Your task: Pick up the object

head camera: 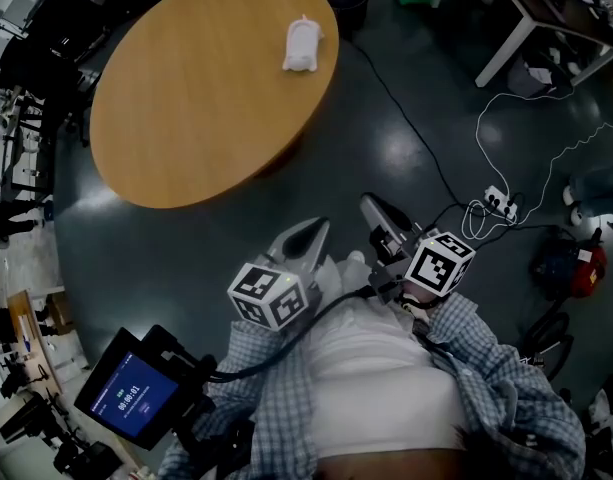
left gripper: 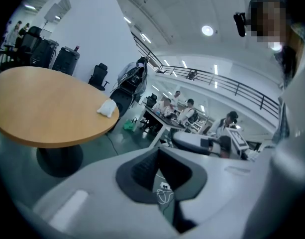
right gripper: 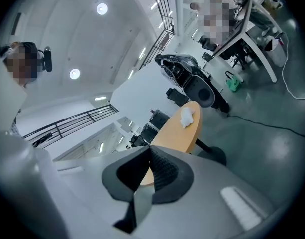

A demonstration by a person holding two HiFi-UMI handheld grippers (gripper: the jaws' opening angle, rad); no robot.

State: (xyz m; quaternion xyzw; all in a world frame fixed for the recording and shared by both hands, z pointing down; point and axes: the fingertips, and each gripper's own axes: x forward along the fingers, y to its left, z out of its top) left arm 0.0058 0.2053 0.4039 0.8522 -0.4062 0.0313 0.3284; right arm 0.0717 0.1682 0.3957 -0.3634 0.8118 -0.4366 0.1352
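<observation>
A small white soft object [head camera: 303, 46] lies near the far right edge of a round wooden table [head camera: 186, 98]. Both grippers are held close to the person's chest, well short of the table and touching nothing. My left gripper [head camera: 321, 226] points toward the table with its jaws together and nothing in them. My right gripper [head camera: 368, 203], beside it, is shut and empty as well. In the left gripper view the white object [left gripper: 107, 108] sits on the table [left gripper: 38, 108], far beyond my left gripper [left gripper: 159, 149]. In the right gripper view the object [right gripper: 186, 116] lies far beyond my right gripper [right gripper: 149, 148].
A power strip with white cables [head camera: 498, 203] lies on the dark floor to the right. A white-legged desk [head camera: 516, 28] stands at the back right, a red bag [head camera: 569, 266] at the right edge. A black device with a blue screen [head camera: 131, 393] sits at lower left.
</observation>
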